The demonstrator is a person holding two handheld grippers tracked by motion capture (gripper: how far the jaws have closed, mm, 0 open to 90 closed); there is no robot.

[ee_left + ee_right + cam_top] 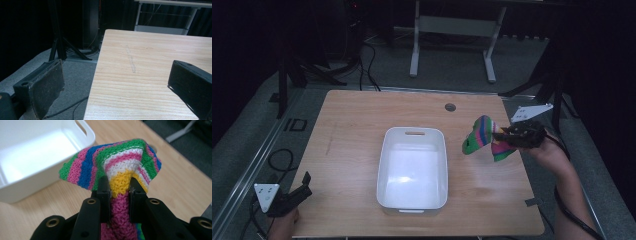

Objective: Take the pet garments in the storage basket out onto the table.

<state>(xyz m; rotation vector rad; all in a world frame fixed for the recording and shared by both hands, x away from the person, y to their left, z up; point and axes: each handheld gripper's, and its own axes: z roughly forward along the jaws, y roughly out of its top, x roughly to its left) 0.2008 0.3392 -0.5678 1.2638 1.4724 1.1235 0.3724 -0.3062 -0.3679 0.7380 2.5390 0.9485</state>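
A: Where's the striped knitted cloth (484, 138)?

B: Off the table (352, 125), pinched in the right gripper (119, 186), its jaws clenched on a bunched fold. It hangs at three o'clock of the white tub (413, 200).

A: And the left gripper (301, 186)?

B: At the tub's eight o'clock, by the table's near corner, jaws spread wide, grasping nothing

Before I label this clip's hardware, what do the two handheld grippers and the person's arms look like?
Both grippers are black. The left gripper has two broad flat jaws with dark, worn pads and a grey three-cornered plate on top. The right gripper has narrower jaws, round metal-ringed screw holes, a similar plate and a black cable trailing along the forearm. No sleeves are visible.
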